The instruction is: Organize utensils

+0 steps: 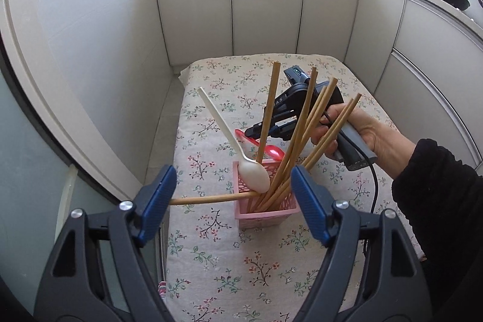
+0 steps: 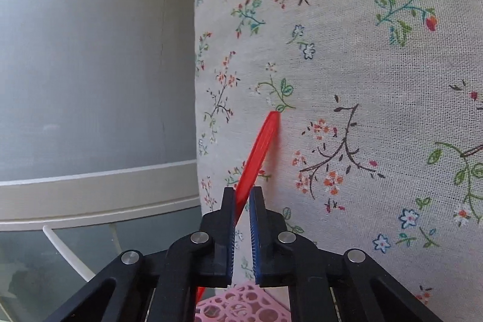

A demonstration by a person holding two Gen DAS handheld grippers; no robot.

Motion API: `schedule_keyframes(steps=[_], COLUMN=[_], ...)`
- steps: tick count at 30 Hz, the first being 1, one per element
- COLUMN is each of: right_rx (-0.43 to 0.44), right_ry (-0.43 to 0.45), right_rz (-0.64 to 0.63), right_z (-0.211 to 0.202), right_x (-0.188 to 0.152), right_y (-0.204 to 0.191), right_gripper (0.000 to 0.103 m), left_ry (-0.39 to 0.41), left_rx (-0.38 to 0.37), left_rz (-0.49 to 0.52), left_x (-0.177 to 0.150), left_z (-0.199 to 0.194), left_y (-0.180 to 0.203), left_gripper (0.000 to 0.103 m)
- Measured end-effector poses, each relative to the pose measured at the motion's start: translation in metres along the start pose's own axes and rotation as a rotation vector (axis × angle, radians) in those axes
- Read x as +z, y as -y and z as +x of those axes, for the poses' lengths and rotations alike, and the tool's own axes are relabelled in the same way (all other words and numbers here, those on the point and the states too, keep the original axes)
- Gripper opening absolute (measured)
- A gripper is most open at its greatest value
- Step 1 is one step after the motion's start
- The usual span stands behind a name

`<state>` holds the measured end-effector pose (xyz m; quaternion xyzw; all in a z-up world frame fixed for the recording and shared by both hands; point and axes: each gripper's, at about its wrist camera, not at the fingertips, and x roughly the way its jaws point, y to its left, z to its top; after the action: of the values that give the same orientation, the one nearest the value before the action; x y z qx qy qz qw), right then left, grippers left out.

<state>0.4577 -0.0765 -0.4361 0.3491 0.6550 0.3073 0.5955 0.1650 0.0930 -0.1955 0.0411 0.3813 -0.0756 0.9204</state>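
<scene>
A pink lattice utensil holder (image 1: 265, 210) stands on the floral tablecloth (image 1: 211, 261). It holds several wooden chopsticks (image 1: 305, 122) and a white plastic spoon (image 1: 253, 175). One chopstick (image 1: 211, 199) leans out low to the left. My left gripper (image 1: 234, 201) is open, with its blue pads either side of the holder, just in front of it. My right gripper (image 2: 242, 195) is shut on a red plastic spoon (image 2: 259, 150), held above and behind the holder. In the left wrist view the right gripper (image 1: 256, 130) holds the red spoon (image 1: 273, 151) by its handle, bowl down near the holder's rim. The holder's edge (image 2: 241, 307) shows below the right gripper.
White cabinet doors (image 1: 265, 5) surround the table's far side and right. A glass door and white frame (image 1: 45, 110) lie left of the table edge. A cable (image 1: 374, 186) hangs from the right gripper's handle.
</scene>
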Motion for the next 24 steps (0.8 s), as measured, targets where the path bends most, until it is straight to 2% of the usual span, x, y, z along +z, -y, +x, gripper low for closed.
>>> schedule_keyframes(steps=[16,19,20,22,24], right_rx=[-0.133,-0.237,-0.272,-0.317,-0.406], right_ry=[0.138,0.186,0.204,0.197,0.190], right_rz=[-0.089,-0.130,-0.149,-0.173,-0.212], right_z=[-0.050,-0.057,-0.058,-0.058,-0.052], right_x=[-0.016,-0.016,-0.014,-0.010,-0.005], right_y=[-0.031,-0.035,-0.037,-0.038,-0.039], right_gripper=[0.001,0.001,0.005,0.006,0.004], left_ry=[0.014,0.015,0.016,0.018,0.017], left_rx=[-0.006,-0.006,-0.005,-0.007,-0.005], left_rz=[-0.039,-0.044,-0.044,-0.043,-0.044], left_x=[0.000,0.001,0.001,0.001,0.001], left_z=[-0.004,-0.005,-0.006,-0.007,-0.007], left_y=[-0.008,-0.009,-0.009,-0.009,-0.011], left_gripper=[0.078,0.078,0.078,0.078,0.078])
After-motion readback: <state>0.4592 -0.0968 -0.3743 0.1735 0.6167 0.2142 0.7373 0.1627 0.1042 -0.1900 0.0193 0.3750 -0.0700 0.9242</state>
